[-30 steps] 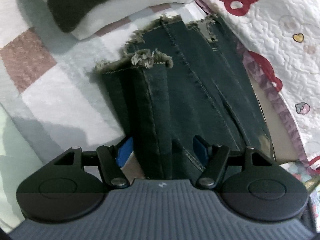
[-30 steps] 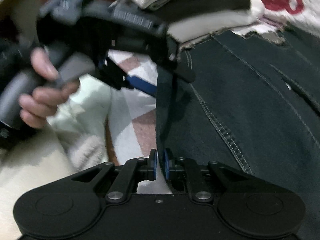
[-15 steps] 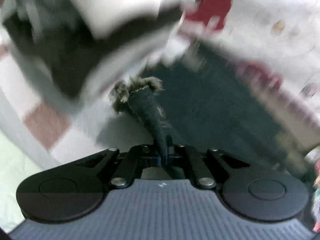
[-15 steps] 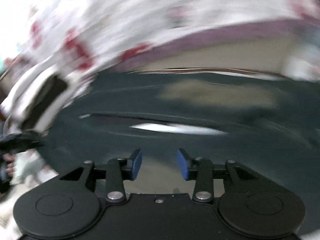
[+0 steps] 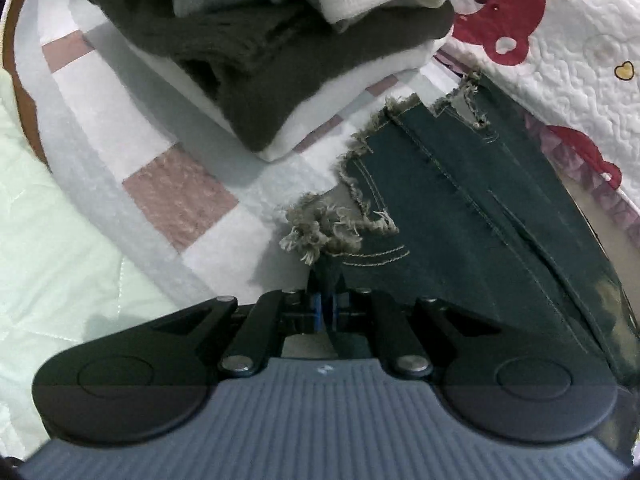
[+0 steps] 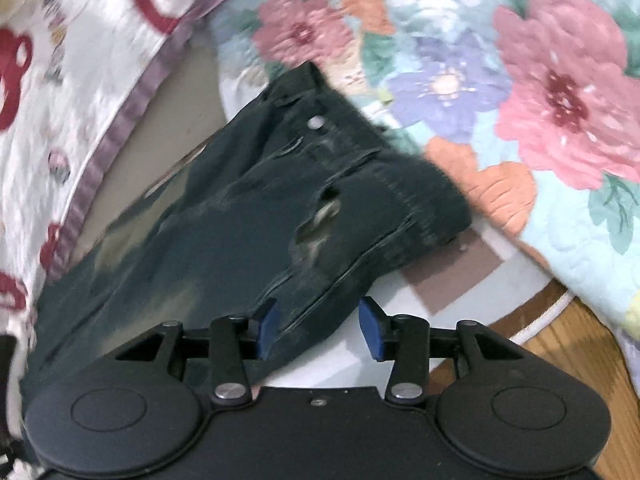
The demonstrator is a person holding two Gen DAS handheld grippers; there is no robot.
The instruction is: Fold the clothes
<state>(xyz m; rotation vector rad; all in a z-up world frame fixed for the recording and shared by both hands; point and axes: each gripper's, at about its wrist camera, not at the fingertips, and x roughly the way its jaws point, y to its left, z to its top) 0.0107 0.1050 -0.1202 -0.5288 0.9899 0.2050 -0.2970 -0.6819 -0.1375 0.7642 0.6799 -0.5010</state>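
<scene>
The frayed hem [image 5: 320,232] of the jeans [image 5: 460,216] is being clenched thinly by the left gripper [image 5: 326,308] and is risking slipping; the right gripper [image 6: 318,326] is being opened around the near edge, ungripped.

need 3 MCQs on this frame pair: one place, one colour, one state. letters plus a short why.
1. Where is the stack of folded clothes relative to the dark denim jeans in the left wrist view?
A. beyond the frayed hems, upper left
B. on top of the jeans
C. under the jeans

2. What colour are the gripper pads?
A. red
B. blue
C. yellow

3. How does the left gripper stand?
A. wide open, nothing in it
B. shut on a white towel
C. shut on a frayed jeans hem

Key: 1 A, the stack sits on the patchwork quilt past the hems. 2 B, blue shows on both grippers. 3 C, denim is pinched between the closed jaws.
</scene>
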